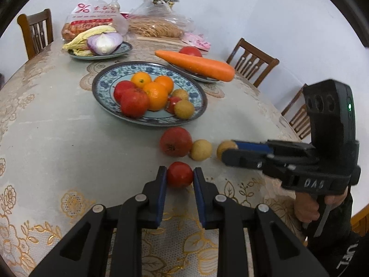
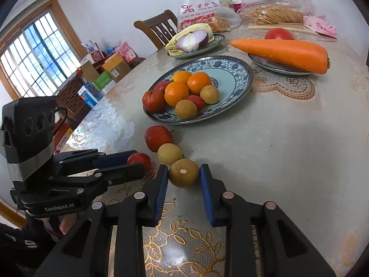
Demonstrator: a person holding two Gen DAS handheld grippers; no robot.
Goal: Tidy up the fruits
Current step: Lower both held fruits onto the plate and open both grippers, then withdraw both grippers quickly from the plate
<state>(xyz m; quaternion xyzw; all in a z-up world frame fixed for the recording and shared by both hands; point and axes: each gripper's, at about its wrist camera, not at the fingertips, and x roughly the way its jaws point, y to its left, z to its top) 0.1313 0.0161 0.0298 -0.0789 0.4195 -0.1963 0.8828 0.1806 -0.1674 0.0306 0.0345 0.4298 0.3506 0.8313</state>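
Left tongs (image 1: pixel 180 176): you have them clamped on a small red fruit (image 1: pixel 180 174); both blue pads touch its sides, near edge of the worktop (image 1: pixel 57 138).
Right tongs (image 2: pixel 184 176): nearly shut; you have just been closing them, with a tan round fruit (image 2: pixel 184 172) between them, both pads against its skin.
Loose row: a larger red fruit (image 1: pixel 176 141) and a second tan fruit (image 1: pixel 200 149) sit touching, just beyond the held pieces, near the plate's front rim.
Blue patterned plate (image 1: pixel 101 85): centre of worktop; it carries three oranges (image 1: pixel 156 95), red fruits and two tan ones.
Far right dish: carrot (image 1: pixel 196 64) lying across it, tomato behind.
Far left dish: halved red onion (image 1: pixel 105 41) and cabbage leaves.
Far edge: plastic bags of dry goods, a bottle.
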